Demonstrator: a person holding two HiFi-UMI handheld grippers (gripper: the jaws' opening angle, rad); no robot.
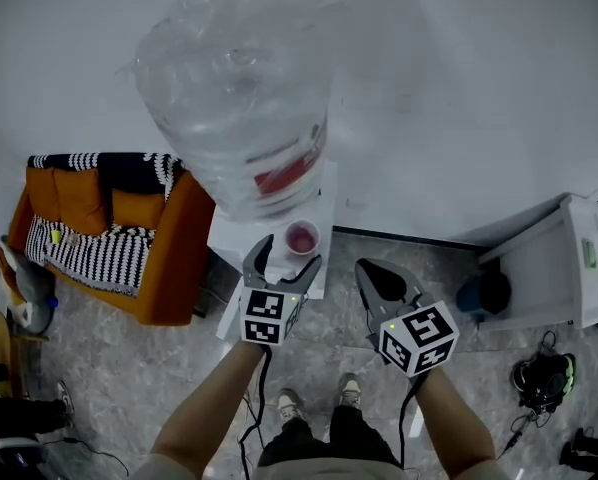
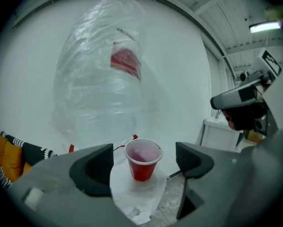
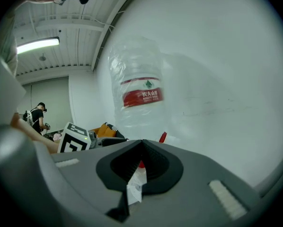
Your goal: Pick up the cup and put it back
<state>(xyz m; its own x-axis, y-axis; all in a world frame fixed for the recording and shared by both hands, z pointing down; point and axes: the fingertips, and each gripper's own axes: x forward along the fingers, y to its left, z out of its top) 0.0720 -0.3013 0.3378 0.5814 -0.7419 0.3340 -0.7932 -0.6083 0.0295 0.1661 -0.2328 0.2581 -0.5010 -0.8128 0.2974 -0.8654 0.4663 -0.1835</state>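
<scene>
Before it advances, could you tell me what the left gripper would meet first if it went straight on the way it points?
Most likely the red plastic cup on the white stand: it sits centred ahead of the left gripper's open jaws, untouched. How far ahead is unclear.

Pretty flat, cool, dim-ish light all round. The head view is left a bit murky, with a soft shadow thrown on the white wall [image 1: 459,88] beside the water bottle [image 1: 239,98], whose plastic wrap is streaked with glare. Both gripper views are heavily fisheyed: corners are vignetted to black and straight lines get bent near the edges. A ceiling tube [image 2: 266,26] is blown out in the left gripper view, a second tube [image 3: 37,44] in the right. The cup [image 2: 143,159] is kept fairly sharp, while the near foreground is smeared out of focus.
</scene>
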